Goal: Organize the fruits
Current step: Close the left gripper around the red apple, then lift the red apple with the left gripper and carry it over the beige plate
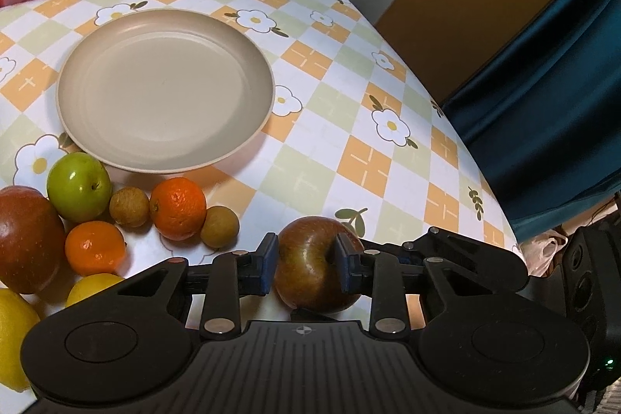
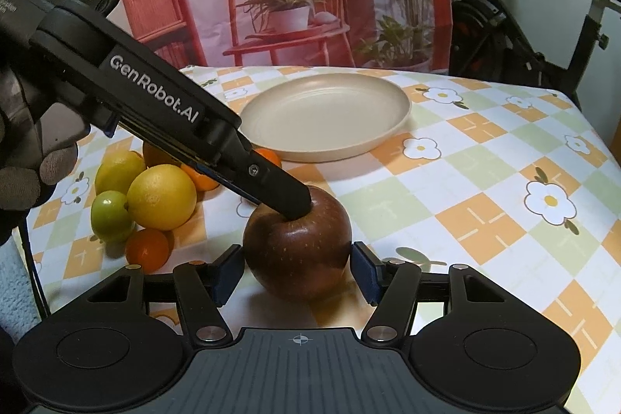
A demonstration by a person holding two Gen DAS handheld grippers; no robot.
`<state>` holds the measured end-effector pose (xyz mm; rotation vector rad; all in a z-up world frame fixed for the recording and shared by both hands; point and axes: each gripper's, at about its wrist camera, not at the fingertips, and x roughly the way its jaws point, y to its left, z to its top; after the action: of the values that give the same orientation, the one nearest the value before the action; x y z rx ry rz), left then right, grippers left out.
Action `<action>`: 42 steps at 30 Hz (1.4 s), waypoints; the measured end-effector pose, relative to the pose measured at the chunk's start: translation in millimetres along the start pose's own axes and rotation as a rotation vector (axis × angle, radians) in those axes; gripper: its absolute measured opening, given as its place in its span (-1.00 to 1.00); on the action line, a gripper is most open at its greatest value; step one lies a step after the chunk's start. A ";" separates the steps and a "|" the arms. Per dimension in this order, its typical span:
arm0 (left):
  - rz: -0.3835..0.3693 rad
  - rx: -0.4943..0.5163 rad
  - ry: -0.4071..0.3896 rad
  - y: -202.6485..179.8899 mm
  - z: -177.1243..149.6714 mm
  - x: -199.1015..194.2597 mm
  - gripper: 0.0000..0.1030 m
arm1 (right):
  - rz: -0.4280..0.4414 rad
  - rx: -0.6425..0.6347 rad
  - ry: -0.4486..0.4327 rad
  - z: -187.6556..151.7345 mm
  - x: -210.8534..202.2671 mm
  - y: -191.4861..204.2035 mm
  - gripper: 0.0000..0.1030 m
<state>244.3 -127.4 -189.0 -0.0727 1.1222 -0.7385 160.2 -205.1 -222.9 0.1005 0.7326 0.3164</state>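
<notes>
The left tool (image 1: 306, 264) is clamped on a dark red apple (image 1: 310, 266) on the bench (image 1: 349, 150). The right tool (image 2: 297, 268) straddles the same apple, its pads apart from the skin. The beige plate (image 1: 165, 90) lies beyond both.

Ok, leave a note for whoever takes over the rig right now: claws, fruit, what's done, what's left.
Left claw: shut on the red apple, which seems to rest on the tablecloth.
Right claw: pads flank the same apple; contact unclear.
Beige plate: holds nothing, sits behind the apple.
Clustered on the cloth: green apple, second red apple, oranges, lemons, small brown fruits.
Done: no fruit placed.
Left: probably all the sorting, perhaps onto the plate.
</notes>
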 end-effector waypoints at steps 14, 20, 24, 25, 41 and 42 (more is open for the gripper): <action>0.058 0.011 -0.138 16.0 38.6 -48.7 -0.35 | 0.075 -0.069 -0.050 68.3 18.5 -1.8 0.08; 0.093 -0.025 -0.203 40.5 65.8 -67.1 -0.35 | 0.123 -0.121 -0.075 111.6 46.7 -0.7 0.08; 0.128 -0.041 -0.218 57.6 82.9 -67.7 -0.35 | 0.144 -0.140 -0.074 131.9 72.0 1.2 0.08; 0.140 -0.043 -0.220 60.2 85.8 -65.9 -0.35 | 0.151 -0.140 -0.073 136.2 79.8 1.2 0.08; 0.187 -0.134 -0.159 134.2 107.3 -24.9 -0.35 | 0.185 -0.164 0.040 155.3 183.8 0.9 0.08; 0.191 -0.137 -0.166 135.4 107.8 -24.9 -0.36 | 0.189 -0.158 0.035 156.0 185.8 -0.2 0.08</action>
<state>396.5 -42.4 -175.2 -0.1382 1.0043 -0.4762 394.7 -143.0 -226.4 0.0143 0.7314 0.5560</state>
